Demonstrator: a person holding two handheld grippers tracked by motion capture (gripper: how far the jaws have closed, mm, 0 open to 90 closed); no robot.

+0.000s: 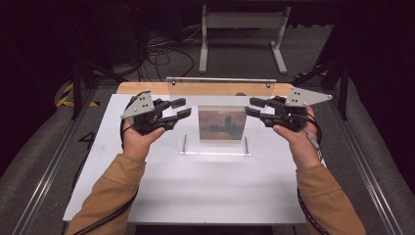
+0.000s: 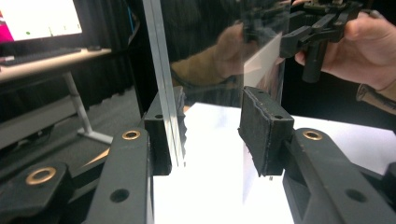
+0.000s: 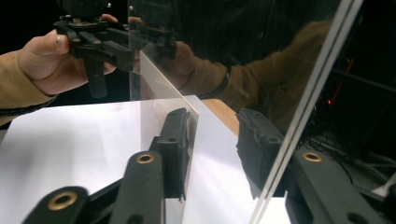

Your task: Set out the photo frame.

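Note:
A tall clear acrylic panel [image 1: 221,93] stands upright on the white table [image 1: 195,186], with a painting print [image 1: 222,123] in its lower part. My left gripper [image 1: 178,108] is at the panel's left edge and my right gripper [image 1: 254,106] at its right edge, each in a person's hand. In the left gripper view the jaws [image 2: 212,112] stand apart around the panel's edge [image 2: 163,93], which lies beside the left pad. In the right gripper view the jaws [image 3: 217,121] are apart around a thin white sheet [image 3: 163,84], and the clear edge [image 3: 303,107] crosses before the right jaw. No pad presses on anything.
A wooden strip [image 1: 147,88] runs along the table's far edge. Behind it a pale metal stand [image 1: 242,29] and loose cables [image 1: 161,54] are on the floor. A lit monitor [image 2: 37,16] on a desk shows in the left gripper view.

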